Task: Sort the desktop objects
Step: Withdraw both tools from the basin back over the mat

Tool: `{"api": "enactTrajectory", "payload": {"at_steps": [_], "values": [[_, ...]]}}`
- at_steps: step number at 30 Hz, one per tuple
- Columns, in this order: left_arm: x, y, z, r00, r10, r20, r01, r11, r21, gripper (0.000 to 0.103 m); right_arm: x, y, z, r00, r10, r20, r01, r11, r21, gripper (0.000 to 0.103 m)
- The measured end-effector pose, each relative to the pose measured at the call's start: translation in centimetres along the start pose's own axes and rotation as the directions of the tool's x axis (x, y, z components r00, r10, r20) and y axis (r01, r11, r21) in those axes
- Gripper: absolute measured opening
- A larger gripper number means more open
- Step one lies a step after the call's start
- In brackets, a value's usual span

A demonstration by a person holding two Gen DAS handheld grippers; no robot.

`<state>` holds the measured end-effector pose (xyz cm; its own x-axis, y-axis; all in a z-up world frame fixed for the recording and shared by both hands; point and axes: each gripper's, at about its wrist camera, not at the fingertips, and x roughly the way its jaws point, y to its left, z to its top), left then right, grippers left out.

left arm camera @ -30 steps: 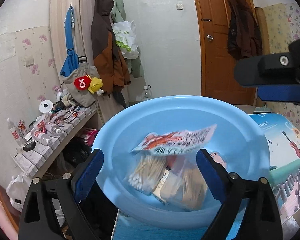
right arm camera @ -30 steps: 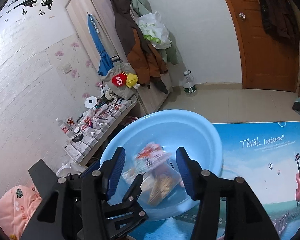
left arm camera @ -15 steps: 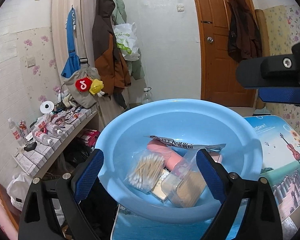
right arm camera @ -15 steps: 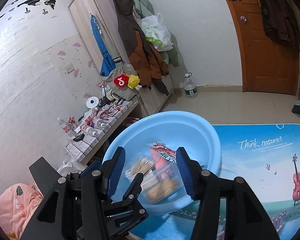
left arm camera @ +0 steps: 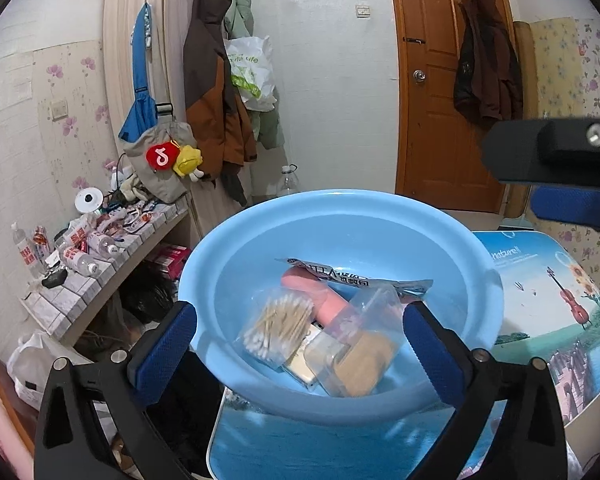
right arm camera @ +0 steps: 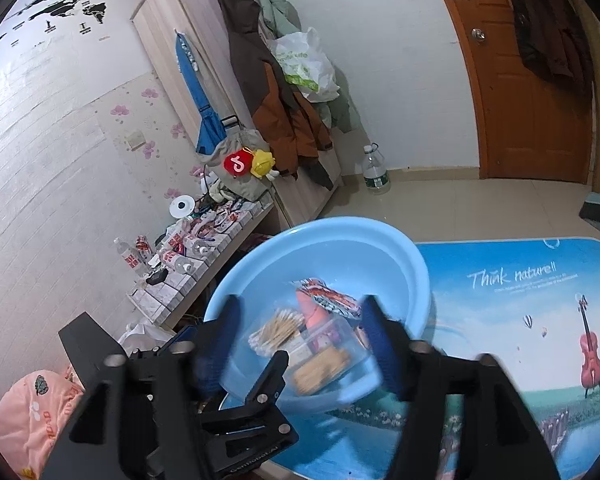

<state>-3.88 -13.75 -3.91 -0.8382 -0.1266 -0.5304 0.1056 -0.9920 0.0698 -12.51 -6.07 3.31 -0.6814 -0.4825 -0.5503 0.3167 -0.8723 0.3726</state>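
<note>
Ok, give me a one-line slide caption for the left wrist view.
Open left gripper facing a blue basin holding bagged cotton swabs, a pink tube and a snack packet.

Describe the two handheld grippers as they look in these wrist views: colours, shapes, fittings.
The left gripper has a black angular frame, silver bolt heads along its arms and two fingers faced with textured blue pads. The right gripper is built the same: black frame, round silver fasteners, blue pads, here motion-blurred. No cables, hands or sleeves show.
</note>
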Motion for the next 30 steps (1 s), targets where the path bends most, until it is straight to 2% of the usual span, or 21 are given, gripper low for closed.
{"api": "enactTrajectory", "payload": {"at_steps": [17, 22, 30], "values": [[-2.4, -1.8, 0.6, 1.000, 0.016, 0.025, -0.017, 1.000, 0.026, 0.103, -4.1, -1.6, -0.8, 0.999, -0.018, 0.035, 0.018, 1.000, 0.014, 0.081], [-2.9, -1.9, 0.7, 0.999, 0.025, 0.022, -0.025, 0.999, 0.024, 0.103, -5.2, -1.7, -0.9, 0.996, -0.078, 0.049, 0.079, 0.997, -0.015, 0.082], [-3.5, -2.5, 0.8, 0.999, 0.027, 0.017, -0.028, 0.999, 0.020, 0.103, -6.4, -2.5, -1.2, 0.993, -0.108, 0.054, 0.109, 0.994, -0.009, 0.082]]}}
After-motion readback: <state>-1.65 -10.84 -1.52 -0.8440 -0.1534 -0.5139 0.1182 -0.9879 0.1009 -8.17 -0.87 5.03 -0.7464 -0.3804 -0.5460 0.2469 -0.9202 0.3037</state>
